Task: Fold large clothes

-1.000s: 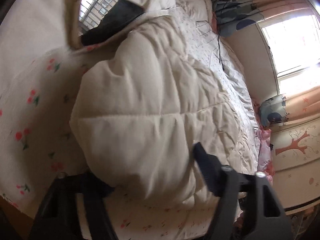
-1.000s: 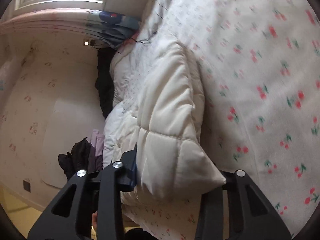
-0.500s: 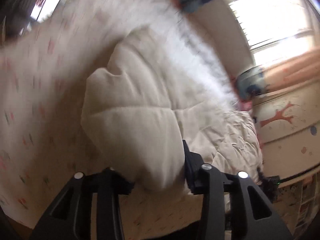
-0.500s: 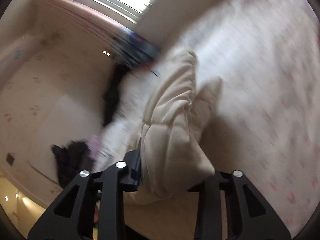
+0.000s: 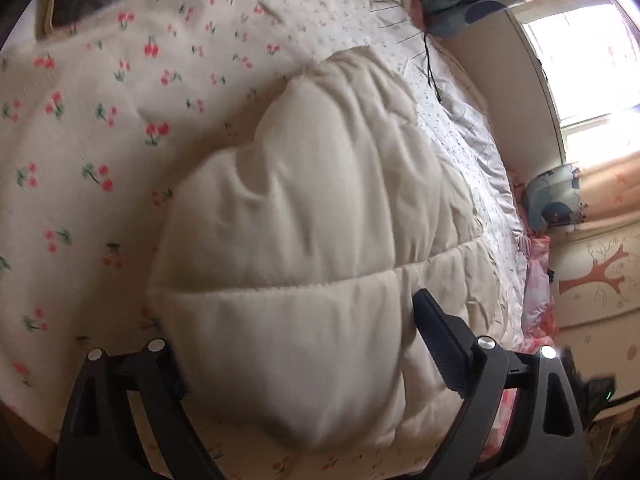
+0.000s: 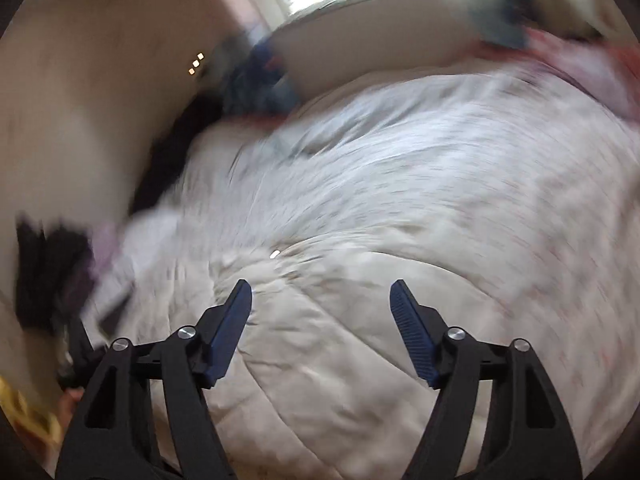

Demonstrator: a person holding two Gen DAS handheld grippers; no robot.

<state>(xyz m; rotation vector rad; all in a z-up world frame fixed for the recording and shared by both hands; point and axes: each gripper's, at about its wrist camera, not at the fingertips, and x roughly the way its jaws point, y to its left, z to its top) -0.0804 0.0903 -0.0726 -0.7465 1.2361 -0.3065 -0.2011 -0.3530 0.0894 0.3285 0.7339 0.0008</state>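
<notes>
Lying folded on the cherry-print sheet (image 5: 100, 128), the cream padded coat (image 5: 304, 240) bulged between the left gripper (image 5: 296, 344), whose jaws had just been opening and stood clear of it. The right gripper (image 6: 320, 296) (badly blurred view) hung spread above the coat, nothing between its fingers.

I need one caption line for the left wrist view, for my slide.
Open left gripper straddling a folded cream quilted coat on a cherry-print bedsheet.
</notes>
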